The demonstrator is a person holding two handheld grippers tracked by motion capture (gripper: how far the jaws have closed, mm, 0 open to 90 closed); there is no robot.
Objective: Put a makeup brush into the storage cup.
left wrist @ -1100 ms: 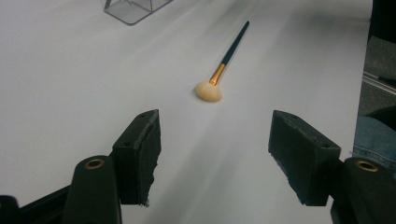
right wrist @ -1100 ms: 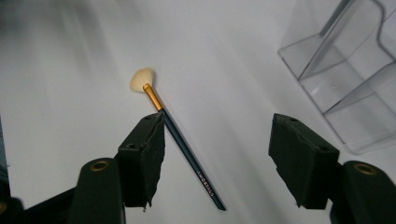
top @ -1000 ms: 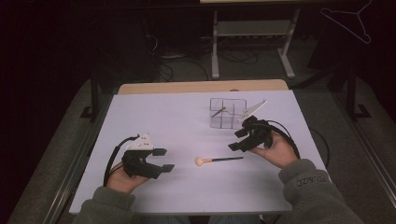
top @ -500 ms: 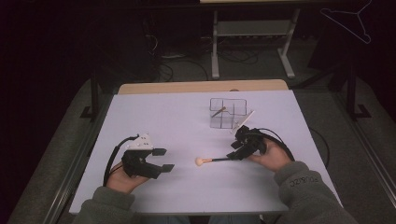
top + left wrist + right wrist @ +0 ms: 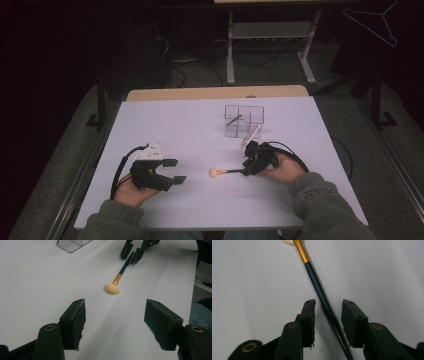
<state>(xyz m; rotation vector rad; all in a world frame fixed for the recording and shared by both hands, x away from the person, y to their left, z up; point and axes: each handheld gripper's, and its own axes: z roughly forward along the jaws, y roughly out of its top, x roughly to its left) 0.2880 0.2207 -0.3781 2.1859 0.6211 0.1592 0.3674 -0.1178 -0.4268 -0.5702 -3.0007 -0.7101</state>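
Clearly the pick-up is only half begun. Starting at the left of the high view, the left gripper [image 5: 170, 171] rests on the table [image 5: 165, 125] in the person's hand, its jaws spread wide with nothing between them; its own view shows the two pads well apart over bare tabletop, aimed toward the brush [image 5: 119, 277] further off.

Near the middle lies that brush [image 5: 227, 172], flat on the table, its pale bristle head toward the left gripper and its dark handle running rightward into the right gripper [image 5: 248, 168]. In the right gripper view the handle [image 5: 322, 297] passes between the two jaws, with a gap on each side, closer to the left pad than the right (a gold ferrule sits just above, near the frame's top edge). So the right gripper is parted around the handle, straddling it, not yet pinching it.

Behind and slightly right stands a clear organiser [image 5: 244, 120] divided into compartments, with a stick-like item leaning inside one and another pale one propped at its front corner.

As I judge it, positioning is done: the jaws are lined up on the handle. What remains is closing on it, lifting the brush, and probably carrying it to the organiser.
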